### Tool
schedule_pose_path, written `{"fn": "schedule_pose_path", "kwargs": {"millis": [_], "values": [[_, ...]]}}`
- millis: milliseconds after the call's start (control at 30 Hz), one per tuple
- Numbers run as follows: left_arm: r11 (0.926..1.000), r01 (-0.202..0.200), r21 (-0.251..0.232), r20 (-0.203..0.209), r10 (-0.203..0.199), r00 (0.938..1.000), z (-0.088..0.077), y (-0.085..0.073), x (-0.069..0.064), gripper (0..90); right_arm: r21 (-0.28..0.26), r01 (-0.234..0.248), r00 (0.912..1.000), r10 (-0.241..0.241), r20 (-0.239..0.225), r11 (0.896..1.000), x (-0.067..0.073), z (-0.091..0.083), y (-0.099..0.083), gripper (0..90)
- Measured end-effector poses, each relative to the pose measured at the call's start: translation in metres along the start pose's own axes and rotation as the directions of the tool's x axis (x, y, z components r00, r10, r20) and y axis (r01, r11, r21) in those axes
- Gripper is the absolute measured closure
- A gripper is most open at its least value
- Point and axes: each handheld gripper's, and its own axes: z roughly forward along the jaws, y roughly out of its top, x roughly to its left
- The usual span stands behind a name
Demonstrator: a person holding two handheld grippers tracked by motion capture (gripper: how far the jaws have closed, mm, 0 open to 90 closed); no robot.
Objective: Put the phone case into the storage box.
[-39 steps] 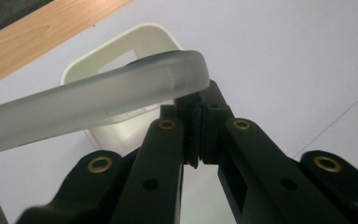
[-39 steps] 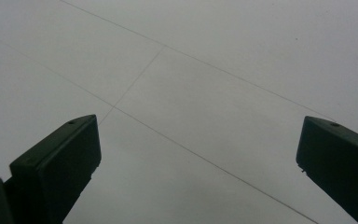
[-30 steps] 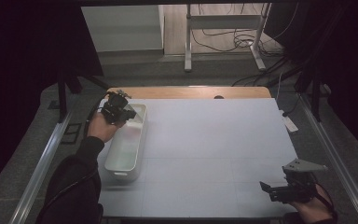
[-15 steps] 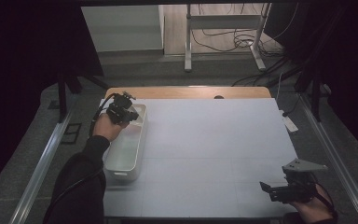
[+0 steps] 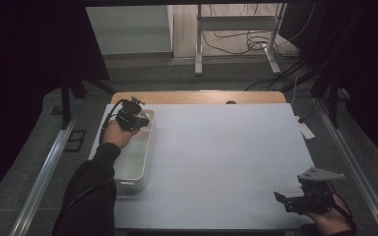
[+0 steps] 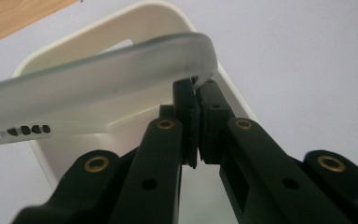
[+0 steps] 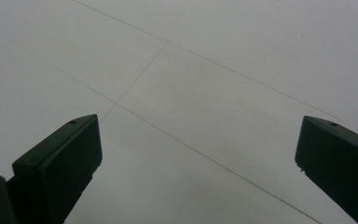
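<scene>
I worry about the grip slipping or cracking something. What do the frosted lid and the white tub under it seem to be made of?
The frosted lid looks like translucent plastic with a matte, cloudy finish and moulded slots near one edge. The white tub looks like opaque, smooth, slightly glossy plastic with rounded corners. Both are likely rigid, though the look alone cannot confirm it.

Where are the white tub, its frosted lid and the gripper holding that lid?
white tub (image 5: 137,169), high view, right rim.
frosted lid (image 6: 98,79), left gripper view, its top face.
left gripper (image 6: 196,100), left gripper view, between fingertips.
</scene>
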Motion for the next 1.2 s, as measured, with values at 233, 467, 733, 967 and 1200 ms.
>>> {"fn": "schedule_pose_path", "kwargs": {"millis": [233, 467, 733, 967, 1200], "values": [[0.9995, 0.029, -0.015, 0.013, -0.029, 0.9995, 0.005, 0.0033, 0.0039, 84.4, 0.003, 0.002, 1.0, -0.002, 0.001, 1.0, 0.0001, 0.0003, 0.0001, 0.5], [0.9985, 0.045, -0.032, 0.016, -0.044, 0.9989, 0.0059, 0.0038, 0.0058, 79.3, 0.002, 0.004, 1.0, -0.004, -0.003, 1.0, 0.0001, 0.0002, 0.0, 0.5], [0.9973, 0.048, -0.056, 0.038, -0.046, 0.9982, 0.0041, 0.0009, 0.0053, 73.9, 0.005, 0.005, 1.0, -0.005, -0.004, 1.0, 0.0004, 0.0004, 0.0001, 0.5], [0.9955, 0.05, -0.08, 0.05, -0.046, 0.9977, 0.0002, -0.0004, 0.0043, 70.4, 0.007, 0.005, 1.0, -0.005, -0.003, 1.0, 0.0005, 0.0006, 0.0001, 0.5], [0.9944, 0.051, -0.093, 0.061, -0.046, 0.9971, -0.0012, -0.002, 0.0042, 67.8, 0.007, 0.006, 1.0, -0.006, -0.004, 1.0, 0.0005, 0.0009, 0.0002, 0.6]]}}
